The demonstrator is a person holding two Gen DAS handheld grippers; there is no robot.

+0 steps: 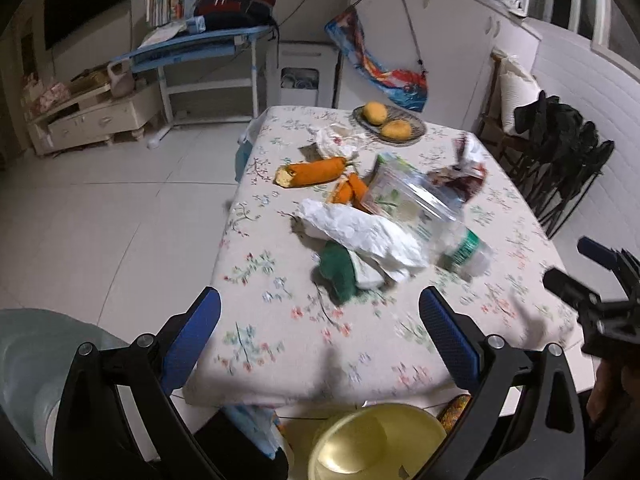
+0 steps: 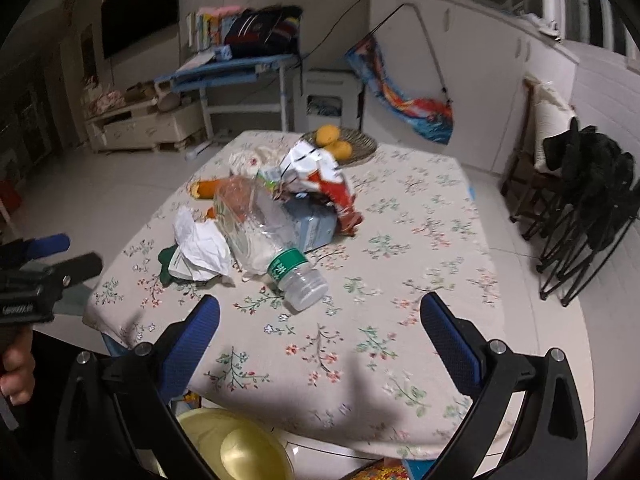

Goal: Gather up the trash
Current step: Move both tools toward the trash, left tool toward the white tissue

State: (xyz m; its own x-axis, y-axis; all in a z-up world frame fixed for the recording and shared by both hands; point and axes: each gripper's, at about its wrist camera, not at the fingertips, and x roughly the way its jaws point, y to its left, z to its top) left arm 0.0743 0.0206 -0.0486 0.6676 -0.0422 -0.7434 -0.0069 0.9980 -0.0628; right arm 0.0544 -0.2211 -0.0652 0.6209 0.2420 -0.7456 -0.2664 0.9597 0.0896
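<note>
Nearest, below the table's near edge, sits a round yellow plastic bin [image 1: 376,444]. Both tools hover over that edge: the left gripper [image 1: 320,336] and the right gripper [image 2: 320,336], each with blue-padded jaws spread wide and nothing between them. Farther on the floral tablecloth [image 2: 400,320], ahead of both grippers, lies the trash heap: a crushed clear plastic bottle with a green label [image 2: 276,248], crumpled white paper [image 1: 360,236], then an orange carrot [image 1: 312,171]. A wicker dish of yellow fruit [image 1: 388,120] stands at the far edge.
</note>
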